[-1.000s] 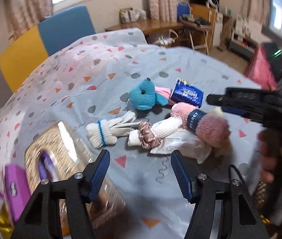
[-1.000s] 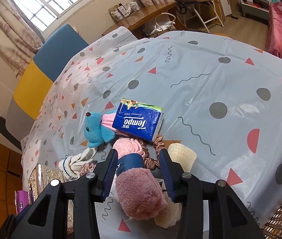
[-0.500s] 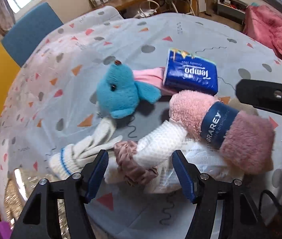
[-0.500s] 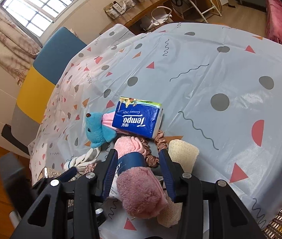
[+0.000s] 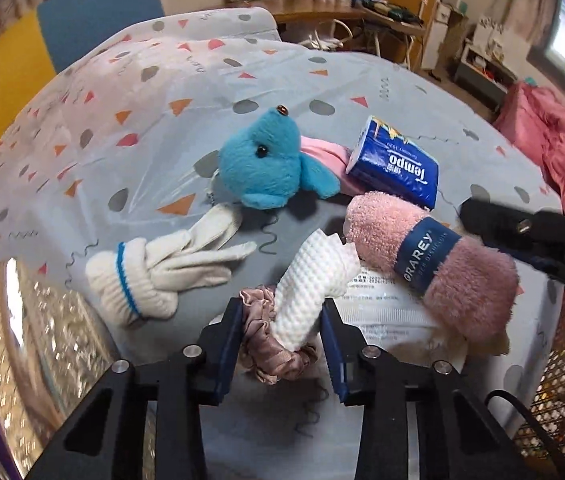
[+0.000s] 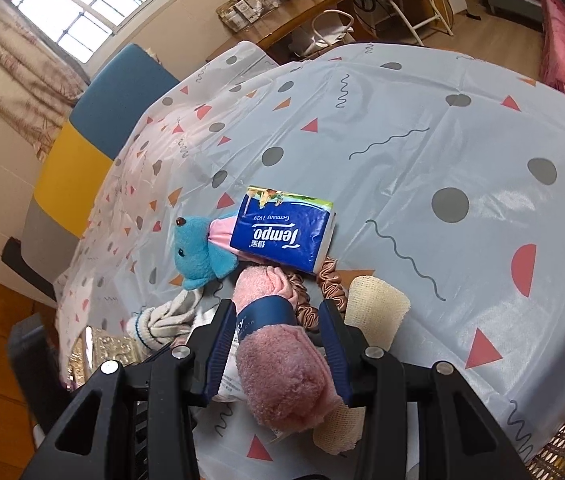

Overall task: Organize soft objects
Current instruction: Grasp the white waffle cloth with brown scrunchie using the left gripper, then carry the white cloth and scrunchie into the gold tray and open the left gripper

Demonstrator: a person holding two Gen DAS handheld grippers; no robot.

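1. At the near left edge of the left wrist view lies a shiny gold box [image 5: 22, 344], blurred, with something purple at its near corner.
2. Just right of it, a pair of white knit gloves [image 5: 162, 272] with a blue cuff stripe lies flat on the patterned tablecloth [image 5: 322, 80], fingers pointing right and far.
3. Beyond the gloves sits a blue plush toy [image 5: 266, 164], its pink part running right under a blue Tempo tissue pack [image 5: 396, 168].
4. The left gripper [image 5: 282, 340] stands near centre. Its jaws are spread, with a white waffle-knit cloth roll [image 5: 310, 284] and a dusty-pink satin scrunchie [image 5: 266, 344] between them. The right pad seems to touch the roll, but I cannot tell whether the roll is pinched.
5. The roll's far end leans against a pink fluffy towel roll [image 5: 430, 268] with a navy "GRAREY" band, which rests on a white plastic-wrapped packet [image 5: 386, 312].
6. In the right wrist view, the right gripper [image 6: 278, 344] straddles that towel roll [image 6: 282, 364]. Its jaws are parted; the left pad is touching or nearly touching the band, and a gap shows on the right, so nothing is clamped.
7. Right of the towel, a cream knit cloth [image 6: 378, 308] lies beside a second satin scrunchie [image 6: 322, 288], near the tissue pack [image 6: 282, 232].
8. At the far right of the left wrist view, a pink blanket [image 5: 562, 148] lies beyond the table.
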